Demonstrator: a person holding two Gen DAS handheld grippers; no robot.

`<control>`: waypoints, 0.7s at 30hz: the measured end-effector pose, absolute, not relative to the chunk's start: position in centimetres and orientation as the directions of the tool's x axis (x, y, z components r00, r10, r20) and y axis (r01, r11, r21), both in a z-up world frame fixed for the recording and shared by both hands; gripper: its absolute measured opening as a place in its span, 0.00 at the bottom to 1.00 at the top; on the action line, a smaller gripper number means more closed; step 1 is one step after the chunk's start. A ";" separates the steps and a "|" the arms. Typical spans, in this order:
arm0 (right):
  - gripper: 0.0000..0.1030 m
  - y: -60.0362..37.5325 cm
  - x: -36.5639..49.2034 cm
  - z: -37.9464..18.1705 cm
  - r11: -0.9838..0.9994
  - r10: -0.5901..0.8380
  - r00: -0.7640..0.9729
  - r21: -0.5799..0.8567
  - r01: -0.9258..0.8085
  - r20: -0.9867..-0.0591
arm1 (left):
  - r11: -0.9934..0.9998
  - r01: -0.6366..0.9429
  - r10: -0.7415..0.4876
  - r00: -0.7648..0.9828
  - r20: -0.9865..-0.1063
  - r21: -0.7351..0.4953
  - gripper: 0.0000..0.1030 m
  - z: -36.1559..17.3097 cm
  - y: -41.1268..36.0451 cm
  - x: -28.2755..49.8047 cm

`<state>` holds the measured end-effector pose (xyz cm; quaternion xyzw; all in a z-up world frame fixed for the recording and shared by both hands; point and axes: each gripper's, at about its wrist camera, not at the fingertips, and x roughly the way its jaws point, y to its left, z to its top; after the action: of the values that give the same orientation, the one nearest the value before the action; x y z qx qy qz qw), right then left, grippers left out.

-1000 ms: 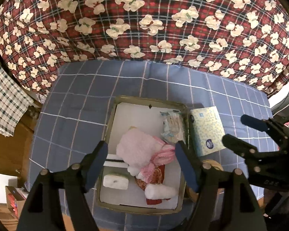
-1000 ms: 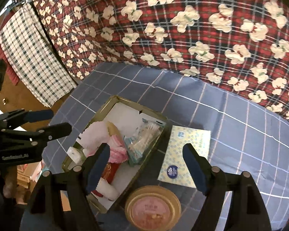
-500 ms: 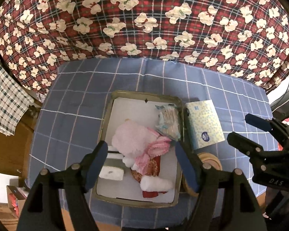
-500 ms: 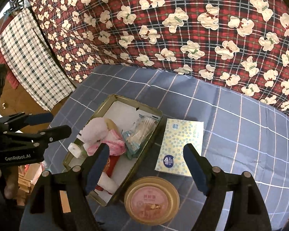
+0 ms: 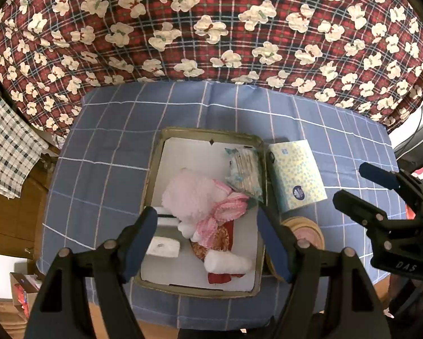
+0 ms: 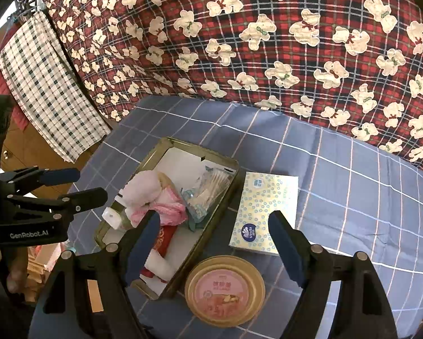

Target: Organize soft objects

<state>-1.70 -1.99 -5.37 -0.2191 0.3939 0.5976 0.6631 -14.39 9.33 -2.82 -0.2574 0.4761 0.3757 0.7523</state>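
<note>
Left wrist view: I look down on the metal tray (image 5: 208,134), which sits on the blue checked worktop (image 5: 104,152).
Tray contents: I see a fluffy pink toy (image 5: 190,195), a pink frilled cloth (image 5: 228,207), a cotton swab pack (image 5: 243,169), a white roll (image 5: 228,262) and a small white box (image 5: 163,247) piled together.
Outside the tray: the tissue pack (image 6: 263,212) lies just beside its rim, and the round tin (image 6: 225,291) is near it.
Left tongs (image 5: 207,243): released, empty, above the tray.
Right tongs (image 6: 214,243): released, empty.
Progress: I judge most soft things are in; the tissue pack looks left to place.
</note>
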 end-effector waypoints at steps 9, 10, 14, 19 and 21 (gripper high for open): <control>0.78 -1.9 -1.8 -5.3 0.194 0.621 -0.023 0.182 -0.964 -0.784 | 0.587 -0.809 0.318 0.265 -0.910 -0.030 0.72 -2.8 9.4 -14.6; 0.79 -1.9 -1.9 -5.3 0.195 0.620 -0.024 0.183 -0.964 -0.784 | 0.587 -0.809 0.319 0.264 -0.910 -0.029 0.72 -2.8 9.4 -14.6; 0.79 -1.8 -1.9 -5.3 0.194 0.619 -0.024 0.182 -0.964 -0.785 | 0.588 -0.809 0.318 0.264 -0.911 -0.030 0.72 -2.9 9.3 -14.7; 0.79 -1.8 -1.9 -5.3 0.194 0.620 -0.024 0.182 -0.964 -0.784 | 0.587 -0.809 0.317 0.263 -0.911 -0.029 0.72 -2.9 9.4 -14.6; 0.79 -1.8 -1.9 -5.3 0.193 0.619 -0.025 0.183 -0.964 -0.785 | 0.586 -0.809 0.316 0.263 -0.912 -0.030 0.72 -2.9 9.4 -14.7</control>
<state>-1.94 -1.77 -5.32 -0.2179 0.3955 0.5965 0.6635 -14.66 9.38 -2.91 -0.2579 0.4779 0.3745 0.7515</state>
